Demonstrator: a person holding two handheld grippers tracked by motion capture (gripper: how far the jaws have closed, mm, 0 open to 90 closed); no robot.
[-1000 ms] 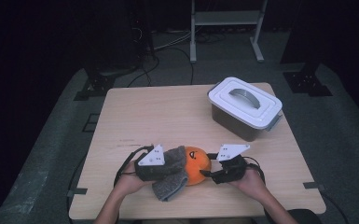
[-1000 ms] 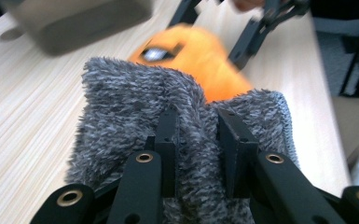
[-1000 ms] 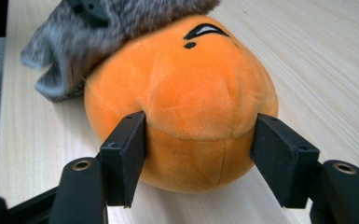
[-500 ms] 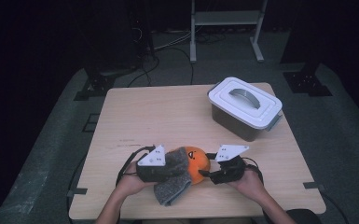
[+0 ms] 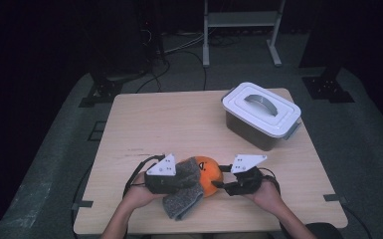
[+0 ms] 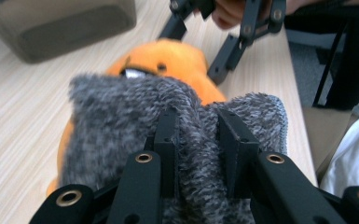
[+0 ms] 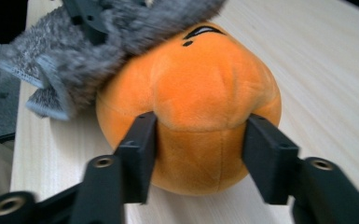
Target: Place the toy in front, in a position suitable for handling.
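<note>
The orange plush toy (image 7: pixel 189 107) lies near the table's (image 5: pixel 169 124) front edge, half under a grey sock (image 6: pixel 135 121). The right gripper (image 7: pixel 198 140) has just been closing and squeezes the toy; the left gripper (image 6: pixel 198 140) pinches the sock — likely dressing it. Next: pull the sock further over.

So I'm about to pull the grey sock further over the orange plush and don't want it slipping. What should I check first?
1. Left gripper pinching the grey sock: ok, jaws shut on a fold.
2. Right gripper gripping the orange plush: ok, jaws have just been closing, pads against its sides.
3. Sock draped over the plush's far end: ok.
4. Sock opening actually around the plush: cannot tell.
5. Lidded box out of the way: ok, far corner of the table.
</note>
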